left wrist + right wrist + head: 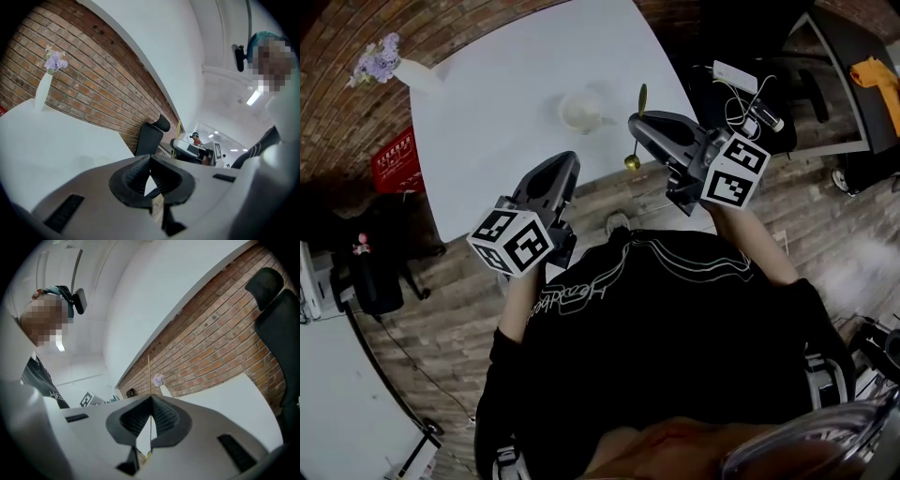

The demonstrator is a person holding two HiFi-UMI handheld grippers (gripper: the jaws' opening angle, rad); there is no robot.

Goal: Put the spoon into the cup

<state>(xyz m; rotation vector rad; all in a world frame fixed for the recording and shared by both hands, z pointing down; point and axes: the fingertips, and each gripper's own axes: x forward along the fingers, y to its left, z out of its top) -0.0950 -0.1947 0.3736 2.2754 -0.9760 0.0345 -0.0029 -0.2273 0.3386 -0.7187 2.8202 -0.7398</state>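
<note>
the right tool (639, 124) is clamped shut on the gold spoon (633, 161), gripping it partway along the handle. from above, the spoon's bowl hangs toward the person, over the near edge of the white tabletop (506, 103), and the handle tip points away across it. in the right gripper view the spoon shows edge-on as a thin gold line, standing straight up out of the closed pads.

the spoon is not in the cup. the white cup (579, 112) stands on the tabletop just to the left of the spoon and the right tool, a little apart from both.

the left tool (567, 164) is held beside the right one, nearer the person, at the tabletop's near edge. its jaws are pressed together at the tips and there is nothing between them.

at the far corner of the tabletop stands a slim white vase (417, 73) with purple flowers (380, 58), well apart from the cup. a brick wall (108, 79) runs behind the tabletop, and a black office chair (150, 136) stands past its end. the person wears a black top (666, 319).
</note>
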